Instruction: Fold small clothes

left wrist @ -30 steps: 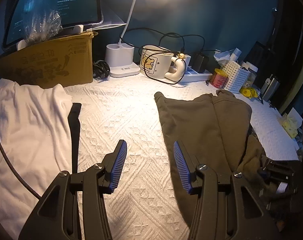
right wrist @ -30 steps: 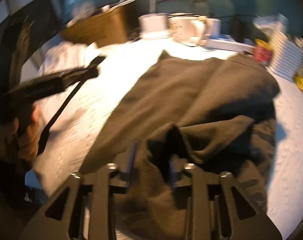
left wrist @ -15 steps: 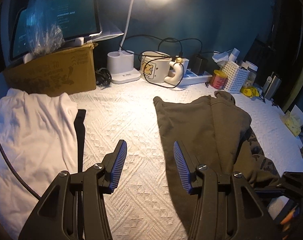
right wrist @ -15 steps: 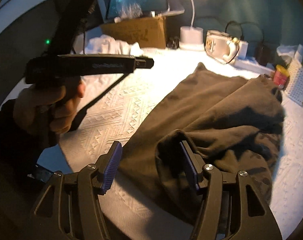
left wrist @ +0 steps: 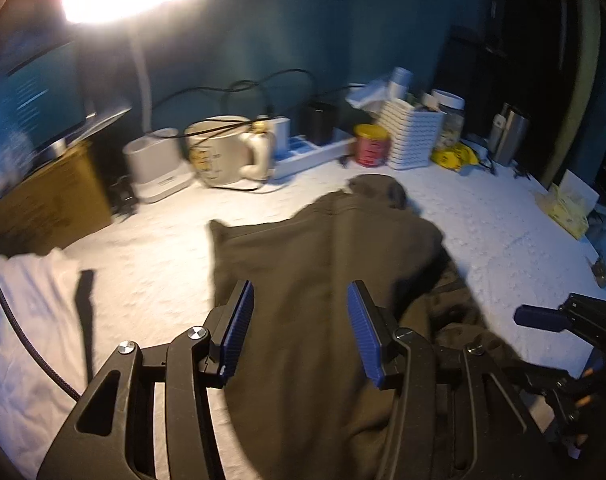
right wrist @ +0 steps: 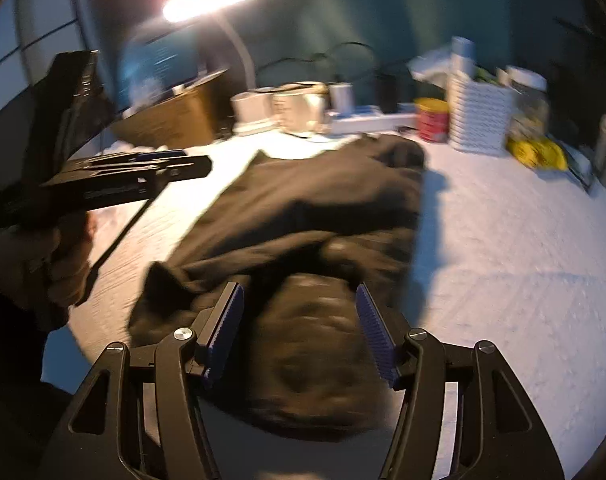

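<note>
Left gripper (left wrist: 299, 328) is hovering half open over the garment (left wrist: 323, 272), gripping nothing. Right gripper (right wrist: 299, 332) is sitting wide open above the bunched near end, pads clear of cloth. The dark garment is lying crumpled on the white quilt (right wrist: 503, 248), mid-table. At the back, a white basket (left wrist: 413, 140) is holding blurred items and a mug (left wrist: 223, 152) is carrying a cable across its rim.

Olive-brown garment (left wrist: 327, 264) is matt, soft cloth. The worktop (left wrist: 163, 256) wears a white, embossed textile cover. The mug (left wrist: 223, 152) looks like glossy ceramic. Left tongs (left wrist: 299, 320) are matt black plastic with ribbed blue pads (left wrist: 363, 320) and shiny metal screws.
</note>
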A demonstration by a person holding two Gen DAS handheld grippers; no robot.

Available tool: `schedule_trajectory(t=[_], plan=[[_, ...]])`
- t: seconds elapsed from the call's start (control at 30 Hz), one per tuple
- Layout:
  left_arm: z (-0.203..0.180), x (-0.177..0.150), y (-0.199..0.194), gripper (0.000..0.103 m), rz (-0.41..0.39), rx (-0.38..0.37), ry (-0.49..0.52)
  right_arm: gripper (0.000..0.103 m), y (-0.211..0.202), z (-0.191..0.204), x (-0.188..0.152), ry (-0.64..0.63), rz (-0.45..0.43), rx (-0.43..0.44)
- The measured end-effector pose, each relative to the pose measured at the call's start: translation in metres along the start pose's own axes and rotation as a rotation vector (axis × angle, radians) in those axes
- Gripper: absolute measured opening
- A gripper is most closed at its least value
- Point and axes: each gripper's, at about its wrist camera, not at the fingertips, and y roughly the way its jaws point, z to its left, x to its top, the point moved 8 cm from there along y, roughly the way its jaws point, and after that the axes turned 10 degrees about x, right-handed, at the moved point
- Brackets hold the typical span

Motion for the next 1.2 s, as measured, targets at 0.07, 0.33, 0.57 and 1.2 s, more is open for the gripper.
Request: schedule_trajectory(t=[0.07,0.33,0.57,1.2], plan=[[-0.019,0.005,0.006,0.049,0.011,-0.012,0.031,0.062,-0.003,-0.02,-0.004,0.03,-0.008,-0.013],[-0.095,0.018,0.029,0.049,0.053,-0.044,0.215,0.062,-0.008,-0.084,-0.012,0.126,-0.027,-0.035],[-0.15,0.012,0.066,0.049,0.099,0.009,0.427,0.062,-0.013,-0.121,-0.018,0.188,-0.035,-0.044],[0.004,0.03,0.08,0.004,0.042,0.149,0.149,0.062,0.02,-0.128,0.006,0.199,0.001,-0.066]])
